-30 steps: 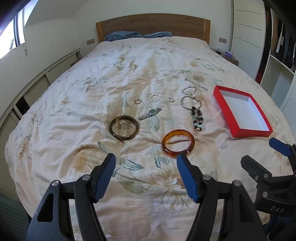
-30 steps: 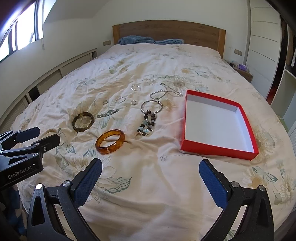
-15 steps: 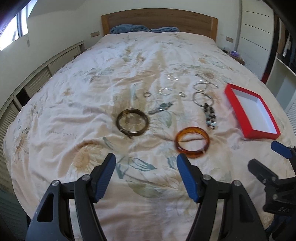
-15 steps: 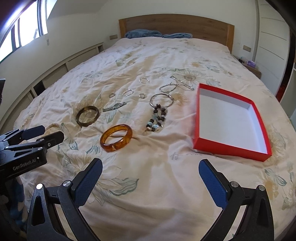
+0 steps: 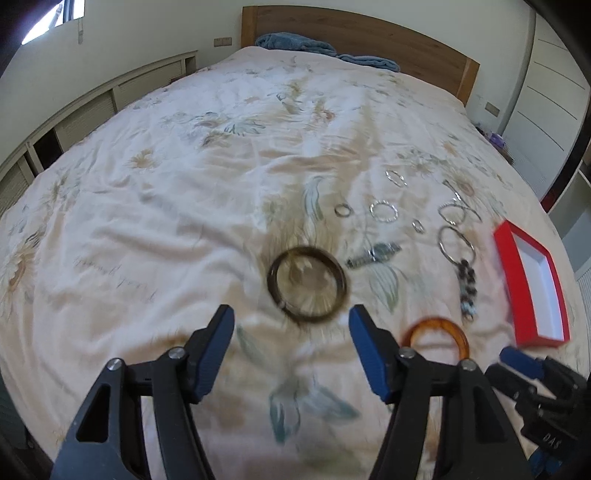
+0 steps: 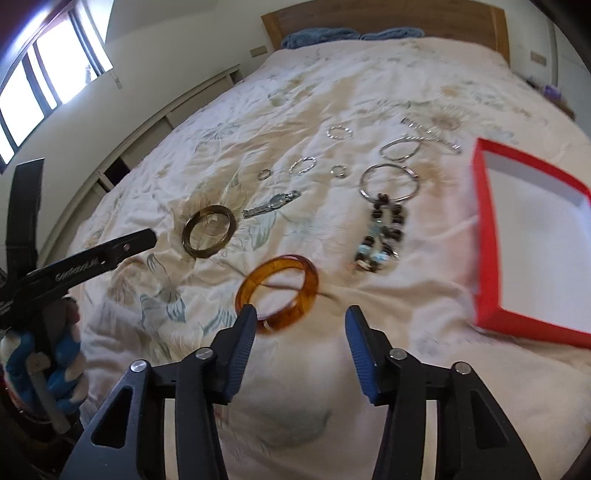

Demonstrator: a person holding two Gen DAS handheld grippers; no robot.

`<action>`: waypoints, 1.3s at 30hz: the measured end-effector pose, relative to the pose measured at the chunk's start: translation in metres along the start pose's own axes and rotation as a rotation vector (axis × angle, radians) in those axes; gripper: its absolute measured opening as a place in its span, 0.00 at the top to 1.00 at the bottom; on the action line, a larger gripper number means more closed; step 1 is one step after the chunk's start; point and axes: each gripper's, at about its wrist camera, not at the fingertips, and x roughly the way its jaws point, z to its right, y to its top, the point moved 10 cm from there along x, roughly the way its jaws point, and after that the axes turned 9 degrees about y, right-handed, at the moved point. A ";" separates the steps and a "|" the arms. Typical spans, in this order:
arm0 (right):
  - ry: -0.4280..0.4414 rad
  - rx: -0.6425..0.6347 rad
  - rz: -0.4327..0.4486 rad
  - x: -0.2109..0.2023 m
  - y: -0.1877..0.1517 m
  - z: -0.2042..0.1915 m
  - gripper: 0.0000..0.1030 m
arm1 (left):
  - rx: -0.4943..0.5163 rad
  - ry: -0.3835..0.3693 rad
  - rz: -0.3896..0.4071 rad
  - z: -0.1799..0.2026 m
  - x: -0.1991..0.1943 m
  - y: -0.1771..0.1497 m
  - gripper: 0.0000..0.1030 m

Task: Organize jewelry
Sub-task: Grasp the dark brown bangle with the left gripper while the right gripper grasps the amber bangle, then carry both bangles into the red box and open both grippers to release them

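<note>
Jewelry lies on a floral bedspread. A dark olive bangle (image 5: pixel 306 283) sits just beyond my open, empty left gripper (image 5: pixel 291 321); it also shows in the right wrist view (image 6: pixel 209 231). An amber bangle (image 6: pixel 277 291) lies just ahead of my open, empty right gripper (image 6: pixel 300 320), close to its left fingertip. A beaded bracelet on a silver hoop (image 6: pixel 384 229), a small watch (image 6: pixel 271 204), several silver rings and thin bangles (image 6: pixel 303 165) lie farther back. An open red box (image 6: pixel 532 236) with a white inside stands at the right.
The bed's wooden headboard (image 5: pixel 354 33) and blue pillows (image 5: pixel 295 42) are at the far end. Low cabinets (image 5: pixel 92 107) run along the left wall. A wardrobe (image 5: pixel 546 85) stands at the right. The left gripper's arm (image 6: pixel 92 258) shows at the left of the right wrist view.
Both grippers have moved forward and down toward the bed. The left closed in on the dark bangle, the right on the amber bangle, and the right's jaws have narrowed. The jewelry has not moved.
</note>
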 end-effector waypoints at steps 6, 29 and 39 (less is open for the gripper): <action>0.041 0.039 -0.049 0.027 0.009 0.010 0.61 | 0.064 -0.010 -0.023 0.011 0.041 0.020 0.66; 0.062 0.035 -0.197 0.087 0.000 0.027 0.70 | 0.218 -0.098 -0.136 0.023 0.110 -0.006 0.92; -0.030 -0.076 -0.129 0.047 0.002 0.012 0.90 | 0.217 -0.065 -0.064 0.018 0.070 -0.002 0.93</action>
